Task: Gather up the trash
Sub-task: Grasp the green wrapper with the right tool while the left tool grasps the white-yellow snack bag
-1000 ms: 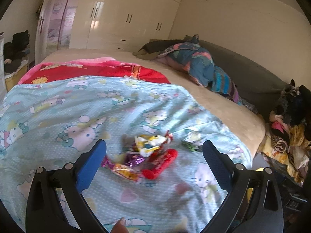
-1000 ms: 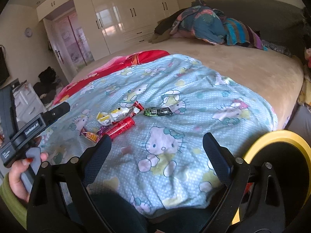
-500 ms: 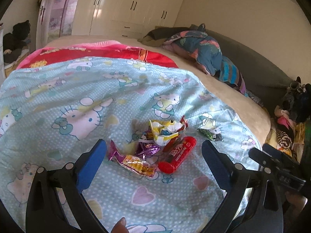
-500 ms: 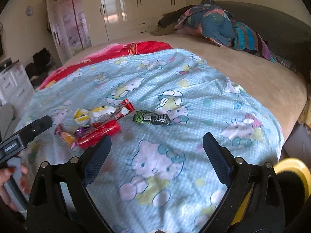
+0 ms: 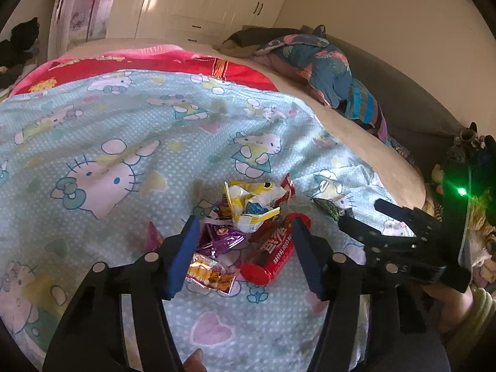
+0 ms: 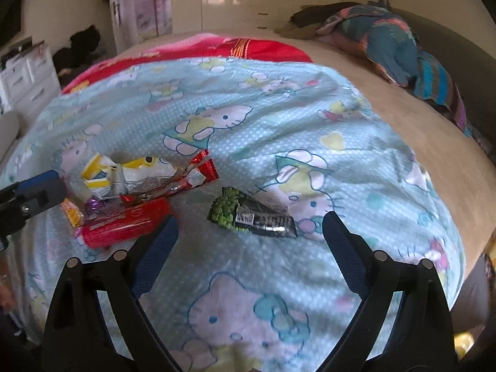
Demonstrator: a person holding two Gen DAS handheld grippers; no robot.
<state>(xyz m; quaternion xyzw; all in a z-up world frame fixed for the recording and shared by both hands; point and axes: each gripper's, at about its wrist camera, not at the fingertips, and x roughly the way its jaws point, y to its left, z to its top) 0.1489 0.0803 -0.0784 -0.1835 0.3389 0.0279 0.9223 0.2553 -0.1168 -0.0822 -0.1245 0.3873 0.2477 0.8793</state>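
A wide bed fills the room, and over its near half lies a pale blue cat-print blanket (image 5: 130,142), dotted white and rumpled into soft folds. Beyond it, toward twelve o'clock, a red and pink quilt (image 5: 161,68) shows as a band, with tan bedding (image 5: 356,130) running off toward two o'clock. At the far left a white drawer unit (image 6: 28,74) stands against the wall with dark clothes (image 6: 80,46) heaped beside it. Cream wardrobe doors (image 5: 198,3) line the back wall. A bundle of teal and striped bedclothes (image 5: 328,68) is piled at one o'clock against a grey padded headboard (image 5: 412,93).

The trash sits in a loose heap on the blanket. From the left: an orange wrapper (image 5: 210,274), a purple foil wrapper (image 5: 221,238), a crumpled yellow and white packet (image 5: 252,200), and a red tube (image 5: 272,252) lying at a slant. A green and black wrapper (image 6: 251,215) lies apart from the heap at three o'clock.

The left gripper (image 5: 243,246) hangs low over the heap, its blue pads spread wide either side of the purple foil and the tube, gripping nothing. The right gripper (image 6: 249,248) is likewise spread wide and empty, with the green and black wrapper just ahead of its tips at twelve o'clock.
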